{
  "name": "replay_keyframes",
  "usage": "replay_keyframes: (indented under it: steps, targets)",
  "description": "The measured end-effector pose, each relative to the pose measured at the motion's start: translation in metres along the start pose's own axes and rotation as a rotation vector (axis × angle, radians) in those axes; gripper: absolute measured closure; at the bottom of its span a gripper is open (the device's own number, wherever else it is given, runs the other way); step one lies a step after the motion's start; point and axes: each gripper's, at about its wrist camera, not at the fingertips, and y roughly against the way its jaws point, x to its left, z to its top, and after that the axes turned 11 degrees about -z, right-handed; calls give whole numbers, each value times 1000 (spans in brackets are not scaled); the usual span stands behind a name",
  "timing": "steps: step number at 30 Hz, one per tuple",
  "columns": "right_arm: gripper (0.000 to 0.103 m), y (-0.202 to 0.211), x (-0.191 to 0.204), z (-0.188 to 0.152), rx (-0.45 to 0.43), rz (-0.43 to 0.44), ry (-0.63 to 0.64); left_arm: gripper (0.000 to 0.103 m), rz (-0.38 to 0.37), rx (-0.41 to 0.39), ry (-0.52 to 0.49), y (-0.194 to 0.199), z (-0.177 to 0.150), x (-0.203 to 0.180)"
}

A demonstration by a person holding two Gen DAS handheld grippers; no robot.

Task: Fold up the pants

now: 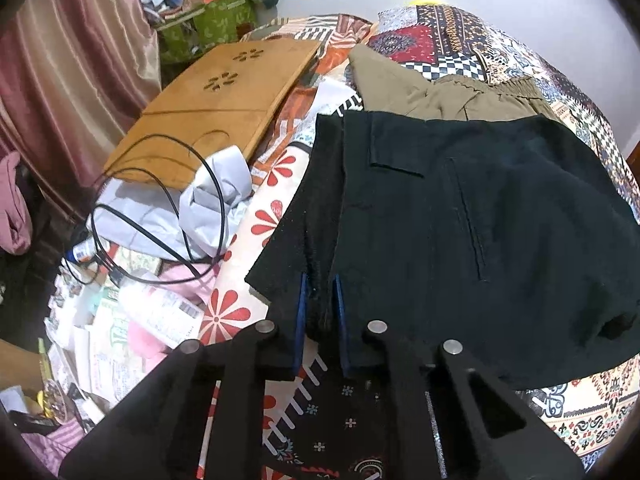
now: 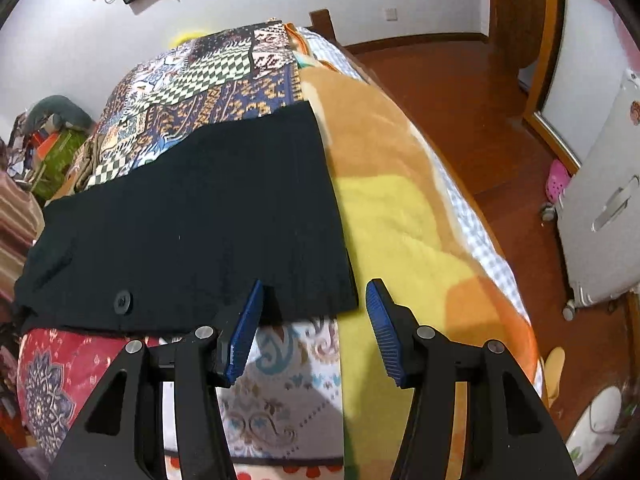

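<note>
Along the bed's left side sit a wooden lap desk (image 1: 216, 104), a black cable (image 1: 168, 200) and a crumpled grey garment (image 1: 212, 196). The left gripper (image 1: 320, 312) is pinched narrow on a fold at the near edge of the black pants (image 1: 460, 220), which lie flat across the patchwork quilt (image 1: 460, 44); olive pants (image 1: 424, 88) lie just beyond. The right gripper (image 2: 314, 320) stands wide, straddling the pants' (image 2: 192, 232) near hem corner. Right of that hem, a yellow-orange blanket (image 2: 400, 216) lies bare to the bed edge.
</note>
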Motion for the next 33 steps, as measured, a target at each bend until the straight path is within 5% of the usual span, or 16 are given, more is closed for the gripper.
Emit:
replay_keyframes:
  steps: [4, 8, 18, 27, 33]
  targets:
    - [82, -4, 5, 3, -13, -1, 19, 91, -20, -3, 13, 3, 4, 4]
    - [88, 6, 14, 3, -68, -31, 72, 100, 4, -32, -11, 13, 13, 5]
    - [90, 41, 17, 17, -212, -72, 87, 100, 55, -98, -86, 39, 30, 8]
    - [91, 8, 13, 3, -113, -109, 88, 100, 77, 36, -42, -9, -5, 26]
    - [91, -8, 9, -3, -57, -115, 81, 100, 92, 41, -58, -14, -12, 25]
